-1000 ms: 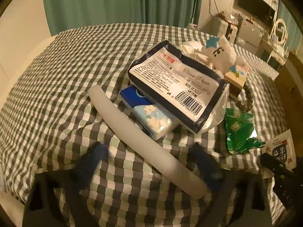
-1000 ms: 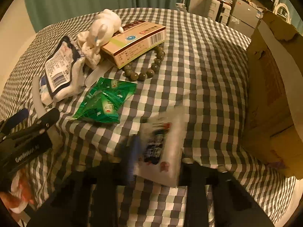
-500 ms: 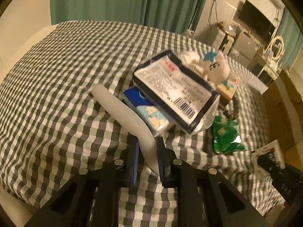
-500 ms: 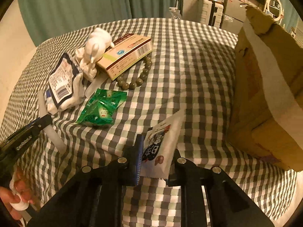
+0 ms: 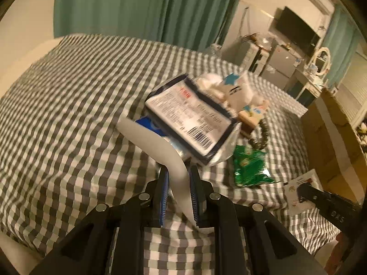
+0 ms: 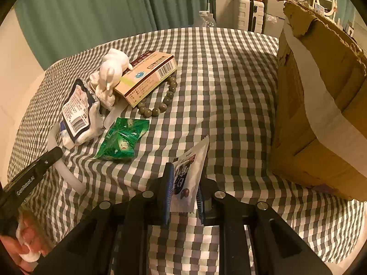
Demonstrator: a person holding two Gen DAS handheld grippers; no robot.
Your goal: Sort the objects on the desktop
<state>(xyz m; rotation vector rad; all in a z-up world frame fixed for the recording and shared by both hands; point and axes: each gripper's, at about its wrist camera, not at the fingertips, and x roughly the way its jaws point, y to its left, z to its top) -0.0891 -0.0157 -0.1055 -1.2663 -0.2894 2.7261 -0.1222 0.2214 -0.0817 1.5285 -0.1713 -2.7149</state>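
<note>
**Both claws loaded over the checked cloth**

Biggest thing on show is the checked tablecloth point(image 6: 229, 87), spread across the whole surface, and at its right edge stands a tall cardboard box point(image 6: 321, 96) with pale tape across its side. Down in size now: the tissue pack point(image 5: 190, 116) with its barcode sits tilted on top of a blue packet point(image 5: 146, 123), the white figurine point(image 6: 110, 73) leaning on the tan carton point(image 6: 149, 78) just behind it. A bead bracelet point(image 6: 165, 100) curls against that carton's near corner, and the green sachet point(image 6: 121, 139) lies flat nearer the camera.

The left gripper point(image 5: 179, 183) is clamped tight on the near end of the long white strip point(image 5: 160, 151); the strip's far end reaches beside the blue packet, though whether it rests on the cloth is hard to say through the blur. The right gripper point(image 6: 183, 188) has its jaws pinched on the small white snack packet point(image 6: 188, 171), held upright, clear of the cloth.
</note>
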